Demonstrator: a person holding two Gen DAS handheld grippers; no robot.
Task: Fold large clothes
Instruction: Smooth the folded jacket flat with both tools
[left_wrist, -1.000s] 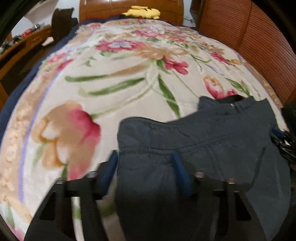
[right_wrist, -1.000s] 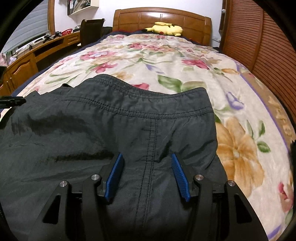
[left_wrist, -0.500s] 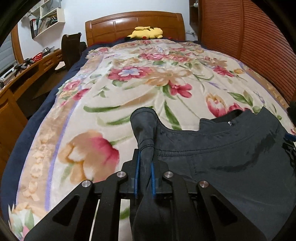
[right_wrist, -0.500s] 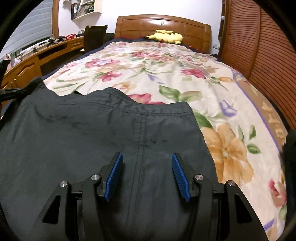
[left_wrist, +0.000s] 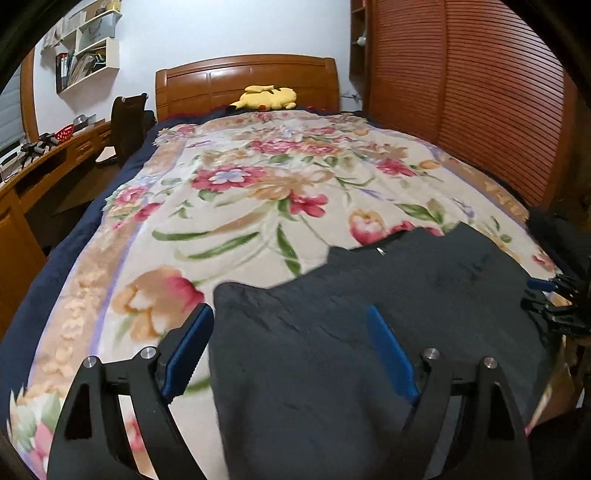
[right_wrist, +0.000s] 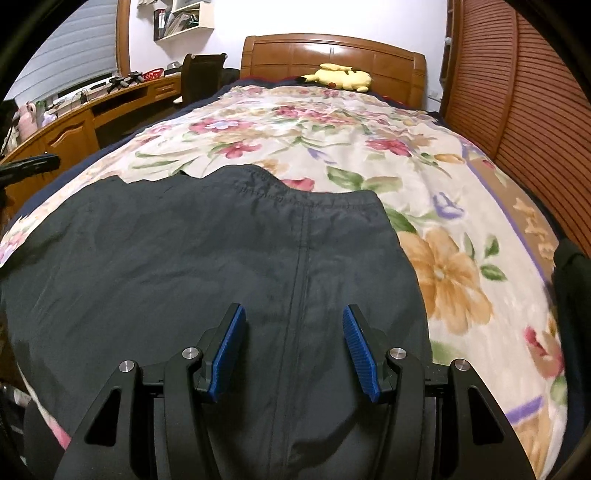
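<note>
A dark grey garment (left_wrist: 388, 317) lies spread at the near end of a bed with a floral blanket (left_wrist: 258, 192). My left gripper (left_wrist: 291, 347) is open and empty, its blue pads straddling the garment's left corner just above the cloth. The right gripper shows at the right edge of this view (left_wrist: 550, 299). In the right wrist view the same garment (right_wrist: 184, 266) lies flat, its hem towards the headboard. My right gripper (right_wrist: 293, 350) is open and empty above a vertical seam.
A yellow plush toy (left_wrist: 267, 96) lies by the wooden headboard (left_wrist: 247, 79). A slatted wooden wardrobe (left_wrist: 461, 92) runs along the bed's right side. A wooden desk (right_wrist: 77, 122) and a dark chair (right_wrist: 201, 75) stand on the left.
My left gripper, shut on the garment's corner half a second ago, has let it go and opened wide. The cloth has dropped flat. My right gripper stayed open and drew back a little.
</note>
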